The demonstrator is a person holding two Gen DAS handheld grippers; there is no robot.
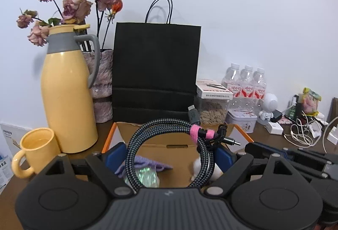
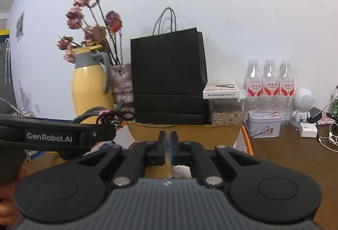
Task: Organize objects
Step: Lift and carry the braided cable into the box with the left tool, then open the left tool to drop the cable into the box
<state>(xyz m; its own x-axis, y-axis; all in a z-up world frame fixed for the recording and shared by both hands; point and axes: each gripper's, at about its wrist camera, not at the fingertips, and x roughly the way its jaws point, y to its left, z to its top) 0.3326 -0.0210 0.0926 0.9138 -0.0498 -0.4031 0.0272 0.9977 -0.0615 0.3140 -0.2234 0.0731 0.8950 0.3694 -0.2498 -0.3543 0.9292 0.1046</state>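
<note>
Cardboard box (image 1: 179,145) sits open on the counter (image 1: 266,137), black bag (image 1: 156,69) tight behind, yellow jug (image 1: 67,94) close left. Left tool (image 1: 169,158) pinches the coiled cable (image 1: 169,134) above it: lower straight, then let go. Right tool (image 2: 168,141), nearly closed, empty, hovers at the box's near edge.

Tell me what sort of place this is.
Probably a lived-in room at home, a cluttered brown table against a white wall. A yellow thermos and mug, dried flowers, water bottles and chargers with tangled cables suggest it.
</note>
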